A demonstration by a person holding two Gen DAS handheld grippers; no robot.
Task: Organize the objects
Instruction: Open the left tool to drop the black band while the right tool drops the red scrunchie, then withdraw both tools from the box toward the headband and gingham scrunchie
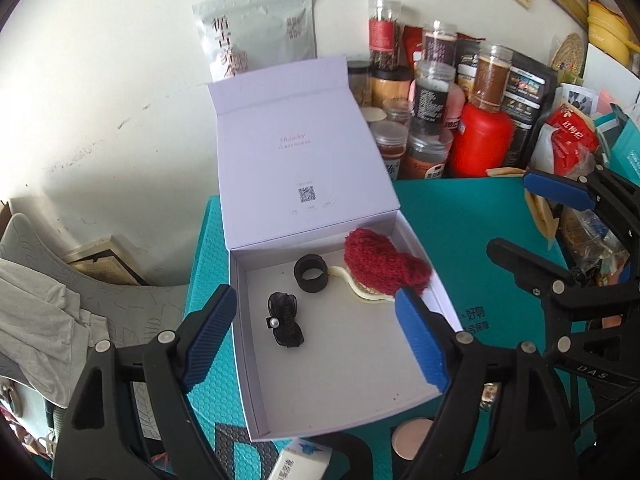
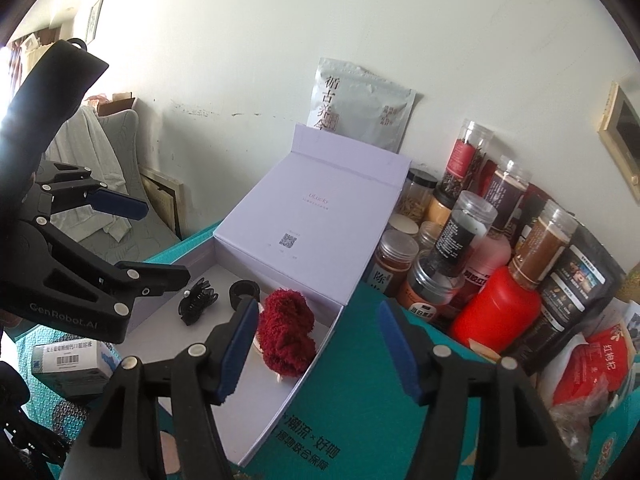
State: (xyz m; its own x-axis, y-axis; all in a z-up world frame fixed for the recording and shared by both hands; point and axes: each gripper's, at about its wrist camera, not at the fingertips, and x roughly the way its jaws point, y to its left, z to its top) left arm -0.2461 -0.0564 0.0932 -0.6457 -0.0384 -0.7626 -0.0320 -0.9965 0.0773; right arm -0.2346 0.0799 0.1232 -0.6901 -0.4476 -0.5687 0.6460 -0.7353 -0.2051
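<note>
Both grippers hang open and empty above the white box.

The left gripper (image 1: 316,336) has its jaws spread wide over the white box (image 1: 256,380), touching nothing; the right gripper (image 2: 320,348) gapes above the box's right wall, holding nothing. Inside the box lie a black hair claw (image 1: 285,325), a black ring (image 1: 311,277) and a red knitted brush (image 1: 382,265) at its far right corner.

Matt white cardboard box (image 1: 256,360); fuzzy red knit scrunchie (image 1: 380,264); glossy black plastic claw clip (image 1: 286,326).
</note>
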